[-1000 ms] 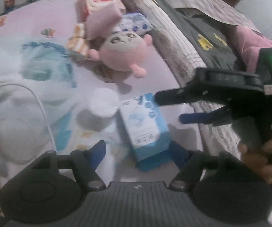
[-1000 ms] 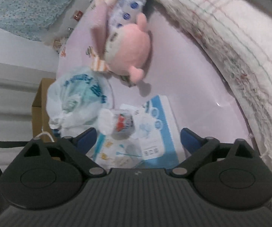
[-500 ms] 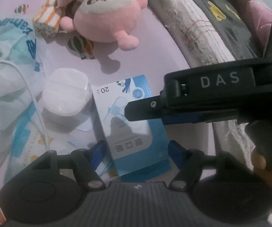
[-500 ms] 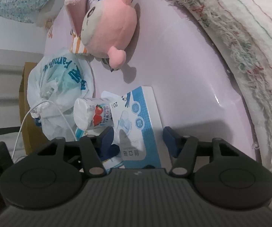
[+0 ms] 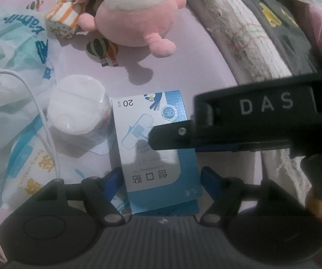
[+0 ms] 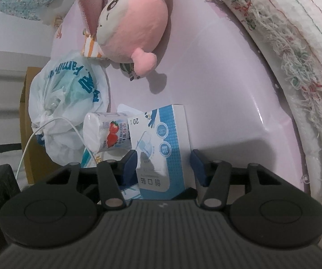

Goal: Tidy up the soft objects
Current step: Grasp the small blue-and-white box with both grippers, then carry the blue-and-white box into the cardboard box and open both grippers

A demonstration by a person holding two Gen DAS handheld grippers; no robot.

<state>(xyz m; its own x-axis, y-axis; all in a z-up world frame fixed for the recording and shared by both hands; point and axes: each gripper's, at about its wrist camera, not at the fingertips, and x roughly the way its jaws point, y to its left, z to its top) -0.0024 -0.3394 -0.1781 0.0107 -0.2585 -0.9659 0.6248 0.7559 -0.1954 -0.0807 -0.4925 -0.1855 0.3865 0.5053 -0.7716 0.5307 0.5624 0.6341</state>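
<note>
Overall: pink sheet (image 5: pixel 201 71) covers bed, frayed white blanket (image 6: pixel 295 51) along its edge. White plastic bag (image 6: pixel 66 103) beside pink plush (image 6: pixel 136 29). Blue-white box (image 6: pixel 165 143) lies flat mid-sheet, strawberry-print roll (image 6: pixel 107 134) touching its side. Left gripper (image 5: pixel 161 179) straddles box, jaws wide, pads clear. Right gripper (image 6: pixel 163 168) jaws closing around box; contact not confirmed.

Pink printed bed sheet (image 6: pixel 217 71), frayed white quilt (image 6: pixel 295 51) along its edge, grey blanket (image 5: pixel 279 33) beyond, cardboard box (image 6: pixel 25 103) beside bed, pale wall (image 6: pixel 8 33), soft dim light
</note>
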